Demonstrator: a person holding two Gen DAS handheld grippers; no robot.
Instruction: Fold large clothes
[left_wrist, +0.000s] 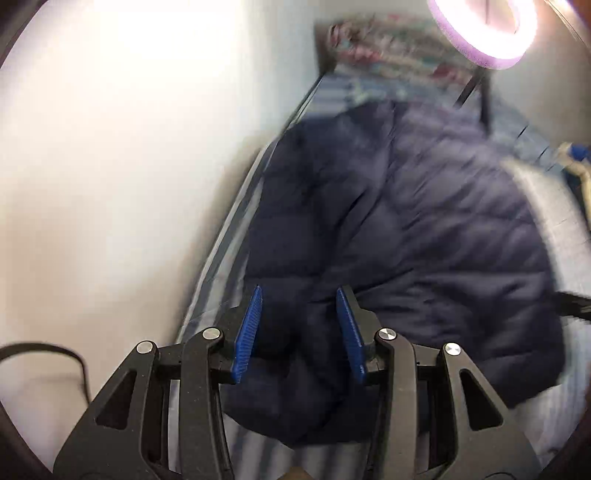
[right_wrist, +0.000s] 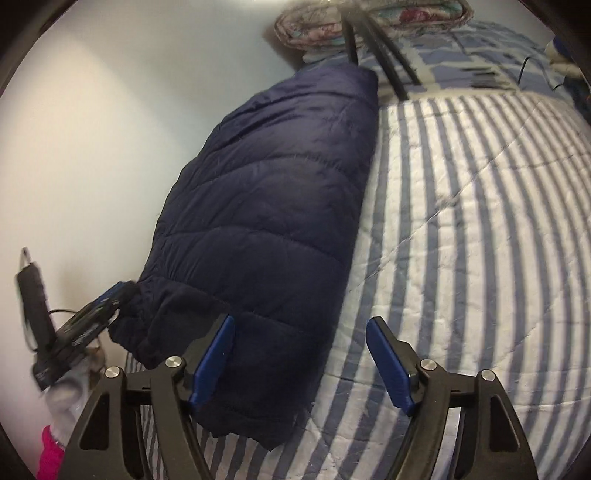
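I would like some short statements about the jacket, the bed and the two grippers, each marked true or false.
1. The dark navy quilted puffer jacket lies on a blue-and-white striped quilt. True.
2. The right gripper is clamped on the jacket. False: its jaws stand apart, pressing on nothing.
3. The left gripper has navy fabric between its blue pads. True.
4. The jacket lies beside the pale wall. True.
5. The jacket is spread flat with both sleeves out. False: it is folded into a long narrow bundle.

navy puffer jacket (right_wrist: 266, 192) on striped bed (right_wrist: 480, 229)
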